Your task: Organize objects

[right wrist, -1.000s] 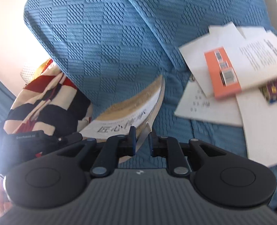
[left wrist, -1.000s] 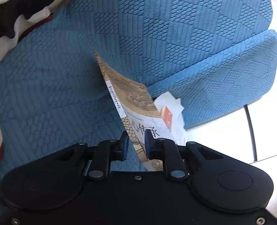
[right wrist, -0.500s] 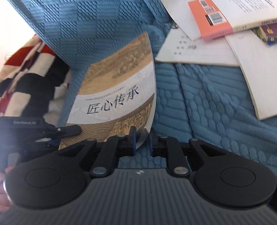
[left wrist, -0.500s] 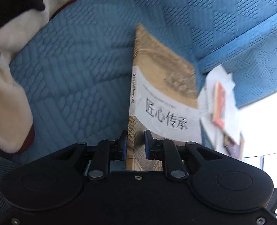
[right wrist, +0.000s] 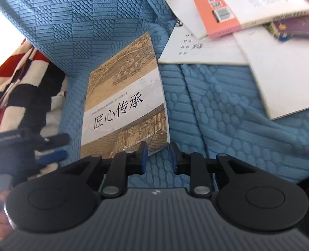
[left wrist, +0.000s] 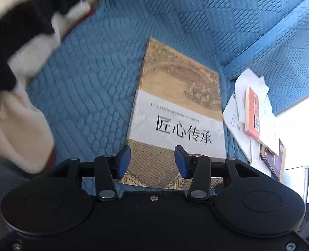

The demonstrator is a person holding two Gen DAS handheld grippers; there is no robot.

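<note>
A book with a tan painted cover and a white band of black characters (left wrist: 179, 113) (right wrist: 125, 104) lies flat on the blue sofa seat (left wrist: 87, 96) (right wrist: 227, 125). My left gripper (left wrist: 152, 161) is over the book's near edge; its jaws are opening and the blue pads stand apart, off the cover. My right gripper (right wrist: 158, 156) hovers at the book's near right corner; its jaws are opening too, with the corner just ahead of the gap and not pinched. The left gripper (right wrist: 52, 146) also shows at the left of the right wrist view.
Loose white sheets (right wrist: 206, 50), an orange booklet (right wrist: 217, 14) (left wrist: 252, 113) and a purple book (right wrist: 296, 25) lie in a pile on the seat to the right. A red, black and white blanket (right wrist: 18, 79) (left wrist: 18, 62) lies to the left. The blue backrest (right wrist: 81, 16) rises behind.
The book went from held up on edge between both grippers to lying flat on the seat. Both grippers have let go of it and their jaws have spread.
</note>
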